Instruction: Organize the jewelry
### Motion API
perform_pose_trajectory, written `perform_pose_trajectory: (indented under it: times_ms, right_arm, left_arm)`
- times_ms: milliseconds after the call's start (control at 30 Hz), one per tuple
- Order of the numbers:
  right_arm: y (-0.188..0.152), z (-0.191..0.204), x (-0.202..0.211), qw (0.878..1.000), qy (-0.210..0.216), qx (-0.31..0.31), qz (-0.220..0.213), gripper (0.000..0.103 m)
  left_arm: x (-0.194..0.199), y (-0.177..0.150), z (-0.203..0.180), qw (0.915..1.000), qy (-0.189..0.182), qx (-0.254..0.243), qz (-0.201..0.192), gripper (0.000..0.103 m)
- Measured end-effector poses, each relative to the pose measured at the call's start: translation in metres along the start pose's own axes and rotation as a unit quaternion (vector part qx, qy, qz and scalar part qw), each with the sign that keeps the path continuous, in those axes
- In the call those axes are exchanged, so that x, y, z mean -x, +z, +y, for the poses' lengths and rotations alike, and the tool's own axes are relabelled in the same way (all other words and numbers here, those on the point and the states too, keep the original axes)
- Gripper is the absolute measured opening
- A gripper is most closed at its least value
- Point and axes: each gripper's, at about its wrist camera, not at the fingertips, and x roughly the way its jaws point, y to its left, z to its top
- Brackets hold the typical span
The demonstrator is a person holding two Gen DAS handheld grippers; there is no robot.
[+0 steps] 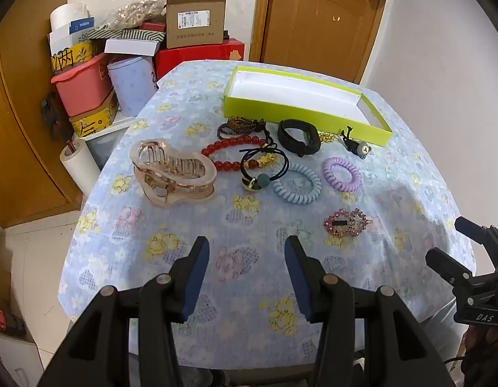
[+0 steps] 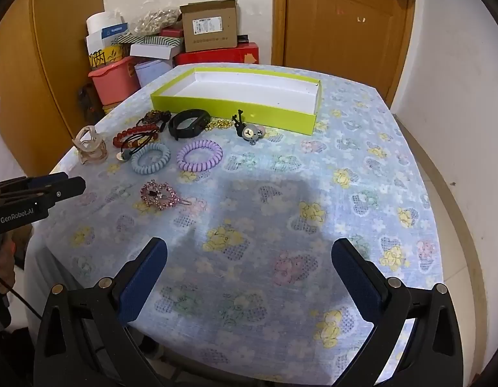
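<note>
A lime-green box (image 1: 300, 109) (image 2: 236, 109) with a white inside stands empty at the far side of the table. In front of it lie a clear pink claw clip (image 1: 171, 171) (image 2: 89, 145), a red bead bracelet (image 1: 223, 153), a black hair tie with charms (image 1: 265, 167), a blue coil tie (image 1: 297, 183) (image 2: 150, 158), a purple coil tie (image 1: 342, 174) (image 2: 199, 155), a black band (image 1: 299, 137) (image 2: 187, 123), a bear charm (image 1: 361, 150) (image 2: 250, 132) and a pink rhinestone clip (image 1: 345, 222) (image 2: 158, 195). My left gripper (image 1: 247, 274) is open and empty over the near edge. My right gripper (image 2: 249, 280) is open and empty.
The table wears a blue floral cloth (image 2: 281, 213). Stacked boxes and a pink bin (image 1: 84, 87) crowd the back left. A wooden door (image 2: 342, 25) stands behind. The right gripper shows at the right edge of the left wrist view (image 1: 465, 258).
</note>
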Motion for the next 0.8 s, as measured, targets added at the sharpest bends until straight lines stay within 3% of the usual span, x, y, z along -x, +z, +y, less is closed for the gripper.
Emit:
perform_pose_trajectory:
  times_ms: [800]
  right_arm:
    - [0.0,0.0053,0.0063,1.0,0.003,0.002,0.0,0.102]
  left_arm:
    - [0.009,-0.0037,-0.0055,0.9998,-0.001,-0.019,-0.002,0.051]
